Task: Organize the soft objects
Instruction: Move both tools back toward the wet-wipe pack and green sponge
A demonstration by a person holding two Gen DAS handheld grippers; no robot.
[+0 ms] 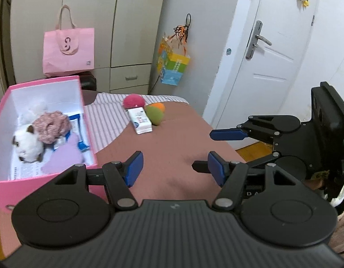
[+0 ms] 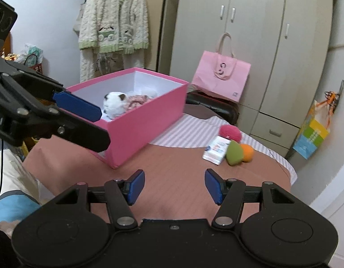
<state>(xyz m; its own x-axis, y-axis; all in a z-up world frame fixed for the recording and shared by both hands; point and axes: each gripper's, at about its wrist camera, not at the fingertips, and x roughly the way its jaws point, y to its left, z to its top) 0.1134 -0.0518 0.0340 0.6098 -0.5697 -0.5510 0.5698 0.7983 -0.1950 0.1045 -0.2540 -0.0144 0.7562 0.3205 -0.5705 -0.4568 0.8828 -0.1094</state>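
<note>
Pink box point(image 2: 147, 120) sits cornerwise on the bed point(image 2: 172, 165); both tongs, left point(image 1: 175, 170) and right point(image 2: 174, 186), stand spread, pinching nothing.

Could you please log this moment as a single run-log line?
left gripper: jaws open, empty | right gripper: jaws open, empty | pink box: holds plush toy | left on bed: green ball, orange ball, pink ball, white pack

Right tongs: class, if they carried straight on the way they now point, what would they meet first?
Probably the brown bedcover: the right tongs stand open and empty, tilted down at it. Nothing lies between. The white packet and pink box sit off to either side.
</note>
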